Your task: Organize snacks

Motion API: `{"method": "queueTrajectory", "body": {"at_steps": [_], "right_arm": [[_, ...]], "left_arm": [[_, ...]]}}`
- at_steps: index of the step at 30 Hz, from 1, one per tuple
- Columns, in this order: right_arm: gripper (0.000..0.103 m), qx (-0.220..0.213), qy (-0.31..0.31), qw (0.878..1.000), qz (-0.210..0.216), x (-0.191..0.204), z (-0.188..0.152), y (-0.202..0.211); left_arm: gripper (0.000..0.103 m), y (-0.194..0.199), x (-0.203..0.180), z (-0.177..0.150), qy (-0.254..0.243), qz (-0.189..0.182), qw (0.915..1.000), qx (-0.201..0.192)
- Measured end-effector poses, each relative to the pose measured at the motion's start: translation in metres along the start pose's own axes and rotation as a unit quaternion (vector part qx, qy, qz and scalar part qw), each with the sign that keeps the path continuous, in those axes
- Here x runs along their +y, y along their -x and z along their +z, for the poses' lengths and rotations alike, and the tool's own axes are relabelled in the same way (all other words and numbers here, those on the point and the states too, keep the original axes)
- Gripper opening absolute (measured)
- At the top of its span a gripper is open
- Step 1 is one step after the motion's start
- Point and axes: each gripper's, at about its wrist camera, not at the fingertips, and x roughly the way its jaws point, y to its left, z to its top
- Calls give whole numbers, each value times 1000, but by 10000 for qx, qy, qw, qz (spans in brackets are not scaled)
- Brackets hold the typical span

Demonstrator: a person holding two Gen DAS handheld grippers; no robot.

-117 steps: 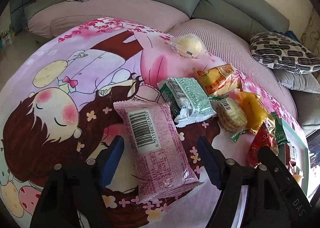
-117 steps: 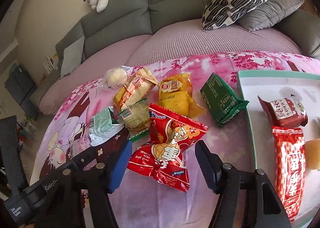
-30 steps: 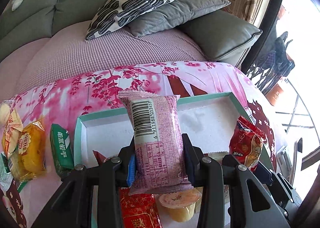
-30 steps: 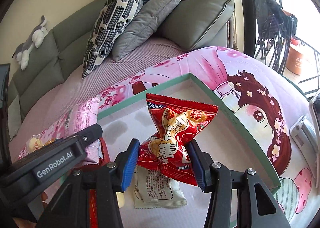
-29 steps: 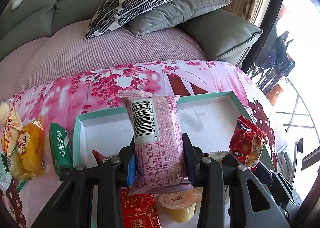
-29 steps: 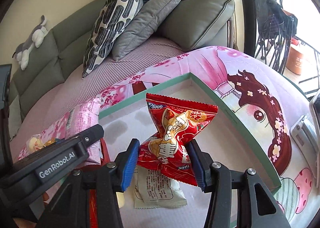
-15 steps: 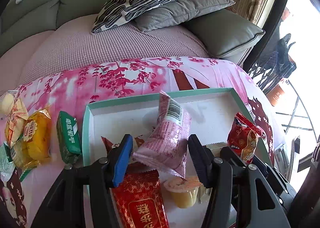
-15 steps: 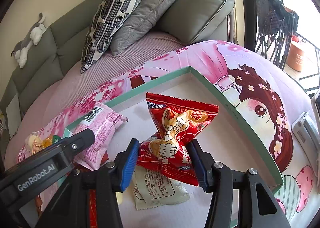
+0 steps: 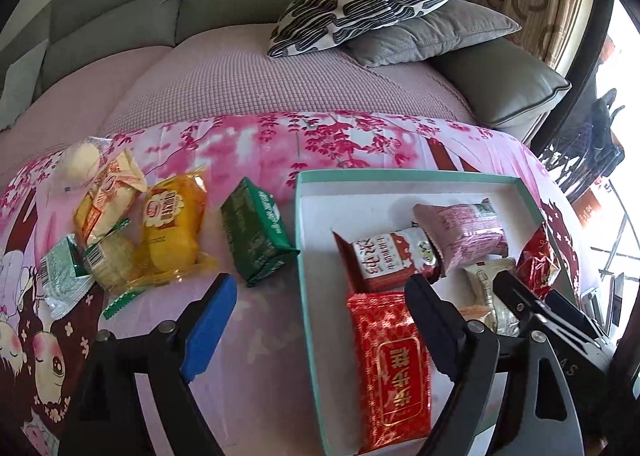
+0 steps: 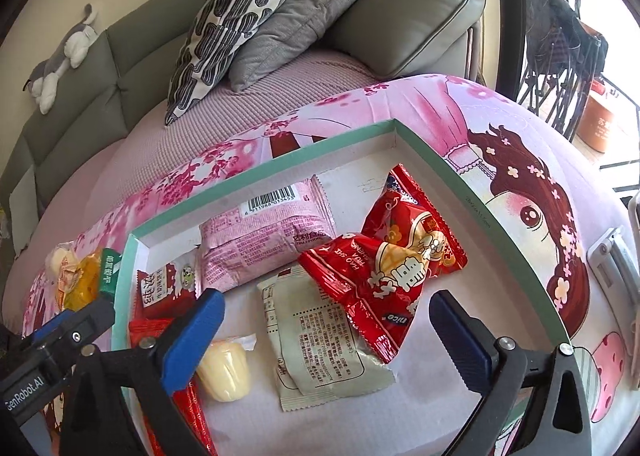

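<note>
Over at 9 o'clock of the teal tray [image 9: 304, 256], only the left view catches the green pack [image 9: 256, 232]. Pink packet [image 10: 268, 244] lies inside, long axis 3-to-9. Both the left gripper [image 9: 320, 320] and right gripper [image 10: 324, 340] just spread apart, gripping nothing.

Left tongs [image 9: 320, 320], a second ago clamped on the pink snack packet [image 9: 460, 232], now spread wide with nothing between the pads after just opening. Packet dropped flat into the teal-rimmed tray [image 9: 304, 256], near its far edge. Left view swung off the tray toward the loose snacks beside it. Right tongs [image 10: 328, 336] likewise just opened wide, red snack bag [image 10: 384, 264] released, now lying in the tray partly over a pale packet [image 10: 320, 340], touching the pink one.
</note>
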Motion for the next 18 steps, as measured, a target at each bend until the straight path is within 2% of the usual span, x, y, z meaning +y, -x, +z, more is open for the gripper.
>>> {"method": "queueTrajectory", "body": {"at_steps": [2,5,8,12,15,18], "right_arm": [[103,-82,12,10000,42,2,0,2],[103,-189,66,9998,10,6,1,5],[103,-198,98,9998,17,9,1,6],[103,-143,169,9998,22,17,0,7],[103,-185,344,9992,-44,27,-1,9],[103,-226,470,9986,41,37,-3,12]], "left_arm": [[90,-1,10,-5,64,179,9998,-8],[99,-3,25,-13,163,434,9989,-66],[99,-1,38,-18,285,529,9982,-84],[99,9,52,-24,431,594,9969,-298],[99,17,59,-27,457,845,9938,-564],[99,19,67,-29,551,1213,9894,-570]]}}
